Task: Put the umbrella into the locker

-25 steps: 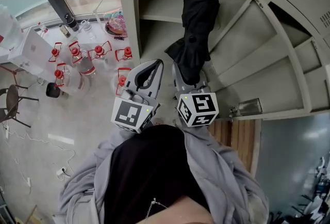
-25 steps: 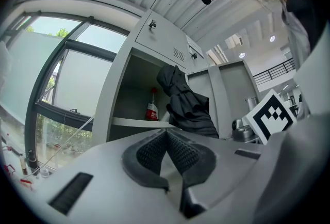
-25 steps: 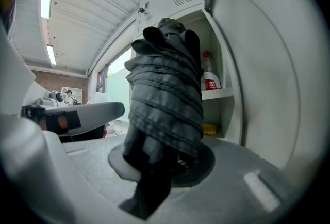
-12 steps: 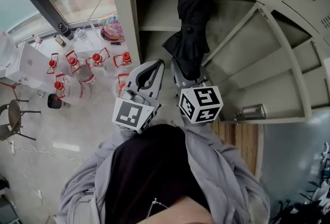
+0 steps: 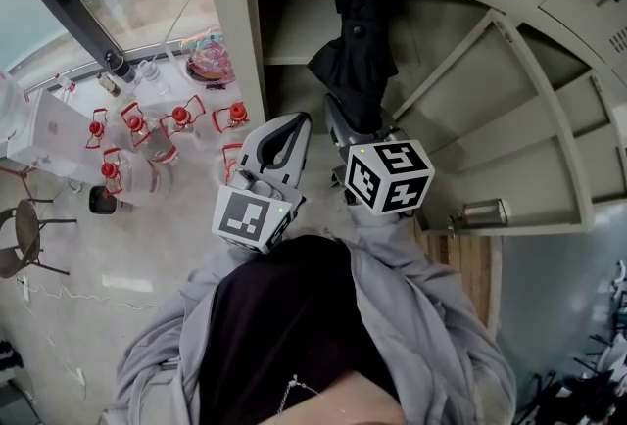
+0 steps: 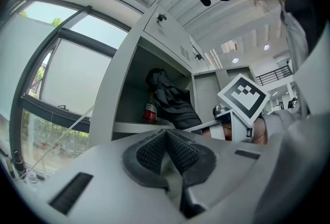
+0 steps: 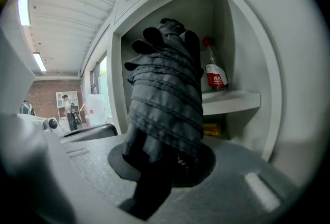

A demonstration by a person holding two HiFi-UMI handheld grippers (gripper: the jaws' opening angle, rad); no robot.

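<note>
Two grippers: right gripper (image 5: 345, 131) clamps the black umbrella (image 5: 359, 51) reaching into the locker (image 5: 233, 41), left gripper (image 5: 292, 122) closed, empty.

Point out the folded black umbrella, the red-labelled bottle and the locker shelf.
Folded black fabric umbrella (image 7: 165, 99), right gripper view, on the pleated canopy's middle.
Clear bottle with red cap and label (image 7: 216, 76), right gripper view, on its label.
Pale grey metal locker shelf (image 7: 232, 100), right gripper view, on its front edge.

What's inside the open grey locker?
A folded black fabric umbrella, gripped by the right hand-held gripper, and a red-capped clear bottle on the shelf. The umbrella hides what lies behind it.
</note>
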